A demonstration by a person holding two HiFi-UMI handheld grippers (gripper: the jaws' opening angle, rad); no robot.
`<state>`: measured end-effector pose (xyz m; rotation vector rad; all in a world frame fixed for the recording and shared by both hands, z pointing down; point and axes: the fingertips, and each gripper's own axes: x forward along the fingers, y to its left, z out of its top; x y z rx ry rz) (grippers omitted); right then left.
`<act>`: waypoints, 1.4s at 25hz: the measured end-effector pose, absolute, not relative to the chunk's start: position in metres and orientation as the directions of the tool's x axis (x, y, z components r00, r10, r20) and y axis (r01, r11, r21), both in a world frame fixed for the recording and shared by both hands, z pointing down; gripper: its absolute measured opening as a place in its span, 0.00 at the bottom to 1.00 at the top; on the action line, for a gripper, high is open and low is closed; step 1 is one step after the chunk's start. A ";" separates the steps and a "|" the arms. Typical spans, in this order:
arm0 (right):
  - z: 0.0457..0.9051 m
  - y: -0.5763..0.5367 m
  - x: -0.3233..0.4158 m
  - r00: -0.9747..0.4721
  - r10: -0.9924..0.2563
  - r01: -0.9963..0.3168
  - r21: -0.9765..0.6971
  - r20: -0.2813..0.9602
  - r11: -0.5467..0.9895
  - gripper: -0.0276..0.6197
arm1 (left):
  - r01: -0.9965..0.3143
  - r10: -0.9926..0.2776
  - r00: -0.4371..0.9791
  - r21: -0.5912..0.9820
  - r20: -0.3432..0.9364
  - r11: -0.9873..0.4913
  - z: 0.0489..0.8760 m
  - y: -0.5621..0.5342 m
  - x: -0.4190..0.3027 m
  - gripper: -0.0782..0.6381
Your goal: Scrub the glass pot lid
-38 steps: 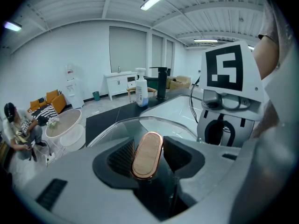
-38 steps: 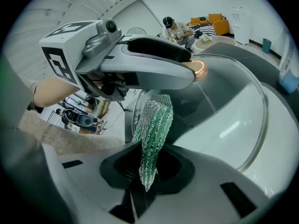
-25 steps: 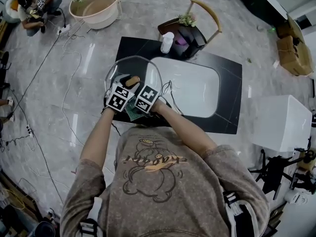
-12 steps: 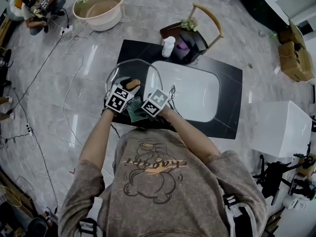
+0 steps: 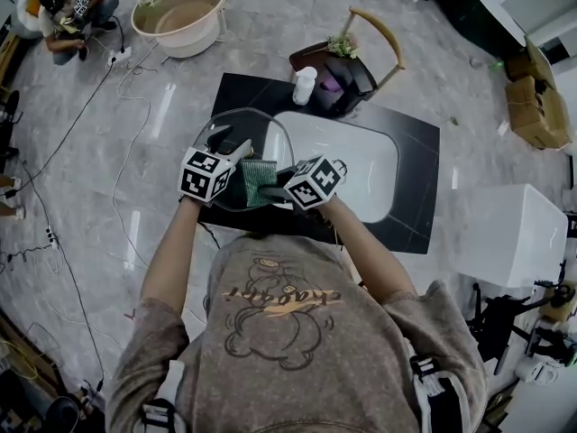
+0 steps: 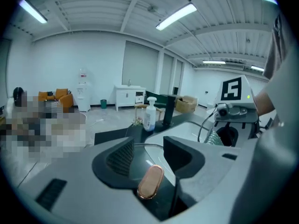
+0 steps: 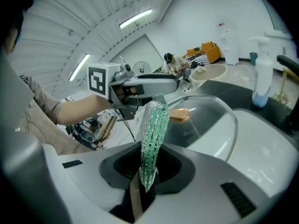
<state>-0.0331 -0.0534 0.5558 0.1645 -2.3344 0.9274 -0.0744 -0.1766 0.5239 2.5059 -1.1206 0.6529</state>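
Two grippers meet over the black counter (image 5: 248, 88). The right gripper (image 7: 148, 169) is clenched on a green scrub pad (image 7: 154, 125) that stands edge-up between its jaws. Just ahead and to its left, the glass pot lid (image 7: 212, 120) hangs tilted beside the sink (image 5: 365, 174), with the left gripper (image 6: 147, 155) clamped at its copper knob (image 6: 150, 182). The pad likely must turn flat onto the glass; whether they touch cannot be told.

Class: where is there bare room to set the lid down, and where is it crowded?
Bare: the white sink basin, and the black counter strip to its right. Crowded: the back edge by the pump bottle, and front left, where the left gripper holds the glass lid and the right gripper the scourer.
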 end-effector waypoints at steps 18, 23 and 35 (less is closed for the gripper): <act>0.433 -0.130 0.065 -0.686 -0.671 -0.726 -0.189 0.281 0.662 0.18 | -0.814 -0.749 0.570 0.106 0.337 -0.572 0.422 -0.129 -0.080 0.39; 0.425 -0.127 0.080 -0.599 -0.777 -0.800 -0.104 0.192 0.591 0.18 | -0.857 -0.809 0.513 0.115 0.287 -0.503 0.424 -0.122 -0.090 0.38; 0.431 -0.111 0.078 -0.562 -0.810 -0.827 -0.078 0.171 0.557 0.18 | -0.888 -0.859 0.460 0.108 0.227 -0.447 0.419 -0.120 -0.103 0.13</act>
